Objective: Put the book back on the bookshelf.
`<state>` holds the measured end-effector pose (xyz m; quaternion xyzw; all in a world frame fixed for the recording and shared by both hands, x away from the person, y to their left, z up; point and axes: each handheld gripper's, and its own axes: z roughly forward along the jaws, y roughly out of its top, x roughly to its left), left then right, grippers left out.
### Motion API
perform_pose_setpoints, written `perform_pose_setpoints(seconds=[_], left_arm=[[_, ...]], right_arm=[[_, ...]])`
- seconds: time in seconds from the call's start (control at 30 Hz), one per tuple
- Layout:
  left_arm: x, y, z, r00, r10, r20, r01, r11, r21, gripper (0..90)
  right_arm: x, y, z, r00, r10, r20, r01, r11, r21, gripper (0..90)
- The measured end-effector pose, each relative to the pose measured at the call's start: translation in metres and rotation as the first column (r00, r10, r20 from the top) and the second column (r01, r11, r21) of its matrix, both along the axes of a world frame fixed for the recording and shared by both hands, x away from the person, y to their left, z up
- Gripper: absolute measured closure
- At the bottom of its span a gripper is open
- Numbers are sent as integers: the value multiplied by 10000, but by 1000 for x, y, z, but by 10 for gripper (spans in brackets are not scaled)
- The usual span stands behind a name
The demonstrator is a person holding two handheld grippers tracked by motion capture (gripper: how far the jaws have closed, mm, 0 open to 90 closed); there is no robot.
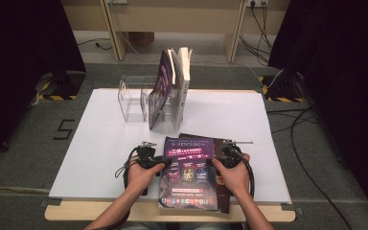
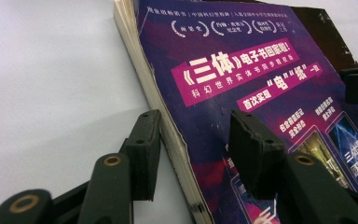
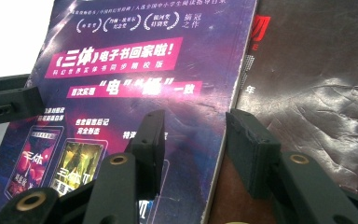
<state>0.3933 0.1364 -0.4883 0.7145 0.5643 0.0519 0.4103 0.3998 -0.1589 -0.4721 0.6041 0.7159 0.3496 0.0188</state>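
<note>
A purple paperback (image 1: 189, 167) with Chinese print lies flat near the table's front edge, on top of a dark brown book (image 3: 317, 93). My left gripper (image 2: 193, 135) straddles the paperback's left page edge (image 2: 168, 121): one jaw rests by the white table, the other hovers over the cover, and the pads are apart. My right gripper (image 3: 196, 126) straddles the paperback's right edge the same way, one jaw over the purple cover (image 3: 135, 60) and one over the dark book. In the high view both grippers, left (image 1: 157, 160) and right (image 1: 223, 155), flank the book, each held by a hand.
A clear acrylic book stand (image 1: 132, 98) stands at the back of the white table sheet (image 1: 100, 143), with a few upright books (image 1: 172, 86) leaning in its right part. Cables run on the floor to the right. A wooden edge (image 1: 76, 211) borders the front.
</note>
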Motion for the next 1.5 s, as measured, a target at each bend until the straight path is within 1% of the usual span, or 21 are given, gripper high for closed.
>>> perform_pose_setpoints(seconds=[0.07,0.2,0.3,0.37,0.47,0.57,0.67,0.77,0.8,0.93,1.0,1.07,1.1,1.13,1.17,1.23,1.27,1.33,1.37,1.43,1.5], left_arm=[[0,1,1,9999,142,-16,-142,9998,-103,564],[-5,2,7,9989,265,397,-253,9992,-313,615],[-7,3,10,9982,382,462,-341,9958,-854,639],[-7,5,10,9983,361,461,-312,9942,-1033,646],[-7,5,9,9982,441,418,-393,9933,-1088,651],[-8,4,7,9976,450,533,-397,9945,-969,654],[-10,6,4,9984,502,253,-465,9903,-1309,652],[-12,6,4,9985,506,196,-471,9878,-1481,649],[-13,5,5,9981,566,227,-520,9844,-1683,653],[-15,-2,13,9985,174,519,-61,9775,-2108,668],[-14,-9,11,9996,-58,293,117,9783,-2071,669],[-13,-16,5,9998,-168,123,186,9862,-1644,663],[-12,-18,3,9998,-153,141,171,9908,-1341,662],[-12,-18,1,9997,-174,195,196,9926,-1195,670],[-12,-16,0,9994,-250,235,276,9924,-1201,686],[-10,-12,-1,9982,-485,343,530,9881,-1447,741],[-10,-11,0,9968,-655,453,714,9869,-1448,770],[-11,-11,2,9912,-1013,848,1108,9871,-1159,795],[-12,-12,3,9864,-1189,1136,1309,9859,-1046,804],[-12,-10,4,9802,-1406,1398,1561,9819,-1071,815],[-12,-8,4,9814,-1368,1348,1538,9802,-1249,819]], right_arm=[[-1,0,0,10000,-16,66,17,10000,-32,576],[-2,0,-1,9999,-79,136,78,10000,38,580],[-2,1,-1,9999,-108,88,108,9999,11,580],[-2,1,-1,9999,-109,129,109,9999,-28,580],[-1,0,-1,9999,-105,60,105,9999,32,580],[-1,0,-1,9999,-100,49,99,9999,52,581],[-2,0,-1,9999,-132,80,132,9999,14,587],[-2,1,-1,9998,-169,80,169,9999,3,590],[-2,1,-1,9998,-180,80,180,9998,-3,590],[-2,1,-1,9998,-199,76,198,9998,5,589],[-2,1,-1,9997,-234,14,234,9997,55,590],[-1,0,-1,9997,-225,27,224,9997,108,589],[-1,0,-1,9998,-221,21,220,9997,115,589],[-1,0,-1,9998,-223,16,222,9997,136,588],[-1,0,-1,9998,-208,22,208,9997,157,586],[0,-1,-1,9999,-102,-13,102,9997,220,575],[1,-1,-1,10000,-22,-54,23,9997,228,569],[5,-3,0,9998,67,-168,-62,9995,324,563],[7,-3,0,9998,50,-198,-42,9992,385,560],[14,-4,0,9997,76,-211,-67,9990,434,546],[25,-4,0,9999,60,-136,-54,9991,423,530]])
